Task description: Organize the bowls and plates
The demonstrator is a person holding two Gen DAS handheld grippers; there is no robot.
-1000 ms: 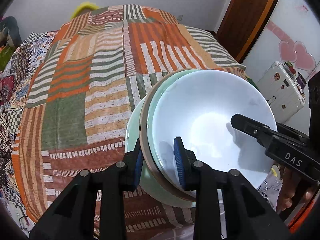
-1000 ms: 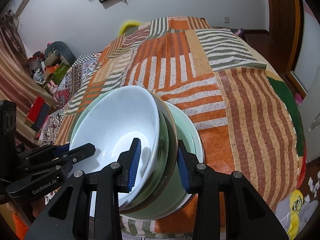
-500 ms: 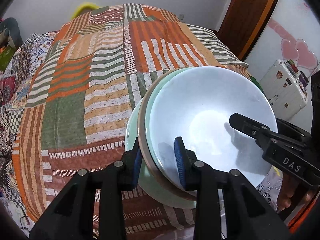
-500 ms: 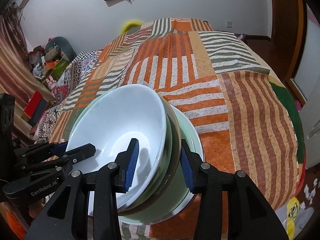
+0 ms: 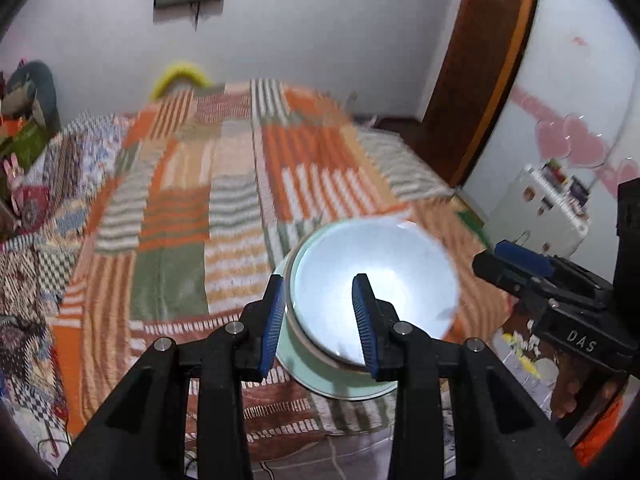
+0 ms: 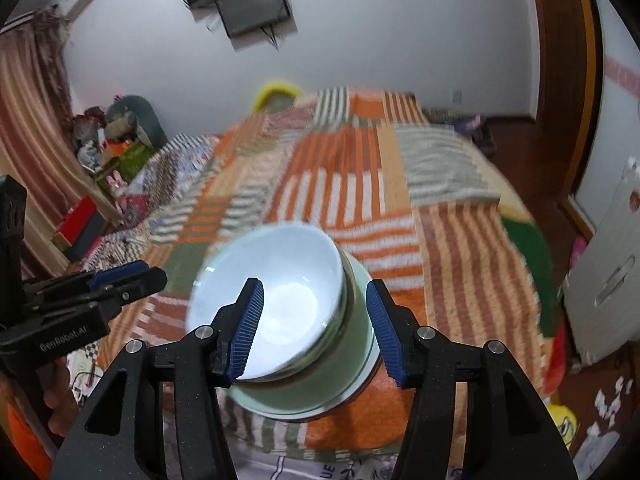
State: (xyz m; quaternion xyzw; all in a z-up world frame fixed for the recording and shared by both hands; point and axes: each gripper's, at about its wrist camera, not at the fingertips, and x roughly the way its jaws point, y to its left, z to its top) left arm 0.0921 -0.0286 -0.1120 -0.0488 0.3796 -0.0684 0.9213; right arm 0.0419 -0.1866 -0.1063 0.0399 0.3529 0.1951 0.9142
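Observation:
A white bowl (image 5: pixel 372 276) (image 6: pixel 288 264) sits on top of a nested stack, inside a brown-rimmed green bowl (image 6: pixel 358 300), over a pale green dish (image 5: pixel 332 384) (image 6: pixel 304 396). The stack rests on the striped bedspread (image 5: pixel 172 240). My left gripper (image 5: pixel 319 320) hovers above and behind the stack's left rim. Its jaws are opening and the pads touch nothing. My right gripper (image 6: pixel 316 328) hangs back from the right rim, its jaws opening wide, clear of the dishes. Each gripper shows in the other's view: the right gripper (image 5: pixel 520 264) and the left gripper (image 6: pixel 128 276).
The patchwork bedspread (image 6: pixel 460 248) covers the whole bed. A white suitcase (image 5: pixel 548 208) and a brown door (image 5: pixel 480 80) stand to the right. A wall TV (image 6: pixel 256 8) hangs at the back. Toys and boxes (image 6: pixel 120 152) crowd the left side.
Both grippers let go of the stack's rims, widened their jaws, and rose and drew back. The stack now looks smaller and lies alone on the bedspread.

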